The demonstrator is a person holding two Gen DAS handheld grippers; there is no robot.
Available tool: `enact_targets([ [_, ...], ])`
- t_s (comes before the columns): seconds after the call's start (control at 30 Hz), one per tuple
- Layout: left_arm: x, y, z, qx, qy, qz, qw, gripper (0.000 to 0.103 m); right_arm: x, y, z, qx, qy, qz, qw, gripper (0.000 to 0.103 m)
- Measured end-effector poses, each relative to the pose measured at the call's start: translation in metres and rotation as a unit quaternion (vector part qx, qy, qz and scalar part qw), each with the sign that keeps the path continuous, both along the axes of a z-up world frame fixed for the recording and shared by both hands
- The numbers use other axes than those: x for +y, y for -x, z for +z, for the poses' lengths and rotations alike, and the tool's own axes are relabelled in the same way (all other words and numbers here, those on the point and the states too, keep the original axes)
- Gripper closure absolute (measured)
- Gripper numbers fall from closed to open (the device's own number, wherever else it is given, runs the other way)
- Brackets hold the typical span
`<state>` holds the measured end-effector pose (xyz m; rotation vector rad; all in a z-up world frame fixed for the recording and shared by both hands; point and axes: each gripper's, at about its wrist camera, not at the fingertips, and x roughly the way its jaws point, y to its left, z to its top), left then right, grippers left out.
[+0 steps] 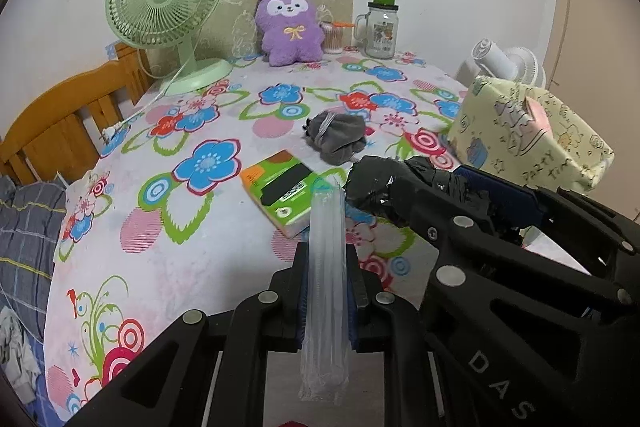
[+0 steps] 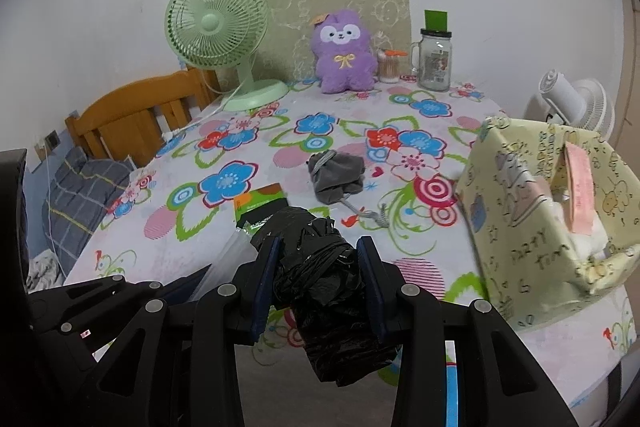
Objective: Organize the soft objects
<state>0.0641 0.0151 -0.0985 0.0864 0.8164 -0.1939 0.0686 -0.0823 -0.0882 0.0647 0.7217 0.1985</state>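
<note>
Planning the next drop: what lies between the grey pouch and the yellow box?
Only bare floral tablecloth between grey pouch and yellow box, clearest in the right wrist view.

One fluffy purple plush toy [image 1: 291, 26], two fans: a mint-green desk fan [image 1: 164, 3] and a white one [image 1: 506, 63]. One glass mason jar with a green cap [image 1: 382, 29], one grey cloth pouch [image 1: 338, 137], one green-and-orange packet [image 1: 280, 193], one yellow cartoon-print box [image 2: 548, 215], two black grippers, each holding one bundle.

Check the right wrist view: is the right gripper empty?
No, its fingers clamp a black plastic bag.
</note>
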Motion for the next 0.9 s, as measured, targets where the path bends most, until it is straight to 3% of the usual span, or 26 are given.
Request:
enact_targets([
  [0.9,-0.036,0.02,0.051,-0.051,0.001,-0.012,0.9986,0.09,-0.037,0.024,0.053,-0.05,0.008,-0.024,0.998,0.06],
])
